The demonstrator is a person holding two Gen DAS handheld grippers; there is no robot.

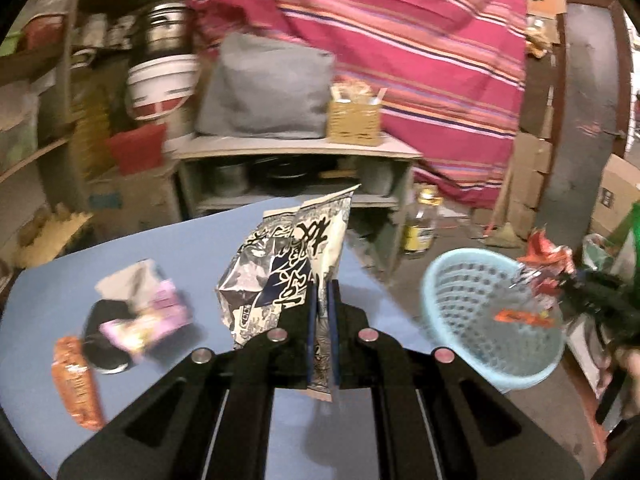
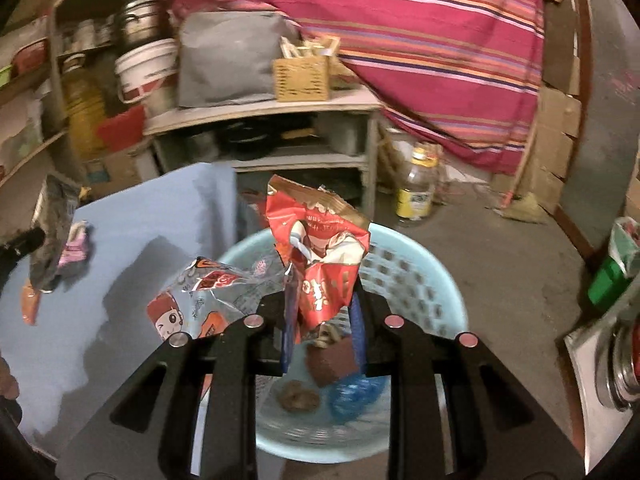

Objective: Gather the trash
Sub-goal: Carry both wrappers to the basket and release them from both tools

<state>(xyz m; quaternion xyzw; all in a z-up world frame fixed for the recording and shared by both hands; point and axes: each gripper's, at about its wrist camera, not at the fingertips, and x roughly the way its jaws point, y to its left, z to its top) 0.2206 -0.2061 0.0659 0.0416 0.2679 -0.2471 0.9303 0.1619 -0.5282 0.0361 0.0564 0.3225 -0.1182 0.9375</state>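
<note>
From the left wrist view, the left gripper (image 1: pixel 322 312) had its jaws pinched tight on a black-and-white snack bag (image 1: pixel 288 264), which stood upright above the blue table (image 1: pixel 192 236). Only this view showed what lay left of that bag on the table: a pink wrapper (image 1: pixel 150 316) resting partly on a black object (image 1: pixel 104 340), and an orange wrapper (image 1: pixel 78 384) close to the table's near-left edge. The stretch of table between the pink wrapper and the bag was bare. Right of the table, off its edge, stood a light blue basket (image 1: pixel 492 320), with the right gripper (image 1: pixel 560 284) holding a red wrapper (image 1: pixel 544 264) at the basket's far-right rim; its jaws were too blurred here to judge.

From the right wrist view, the right gripper (image 2: pixel 320 312) was clamped on the red wrapper (image 2: pixel 320 256), directly above the basket (image 2: pixel 420 280). Only this view showed the basket's contents: a silver cartoon wrapper (image 2: pixel 200 296) draped over its left rim, a brown packet (image 2: pixel 332 360), a brown lump (image 2: pixel 300 398) and a blue wrapper (image 2: pixel 352 394). The table (image 2: pixel 120 280) touched the basket's left side; bare floor (image 2: pixel 500 264) lay open to the basket's right, with a yellow-labelled bottle (image 2: pixel 416 188) beyond it.
</note>
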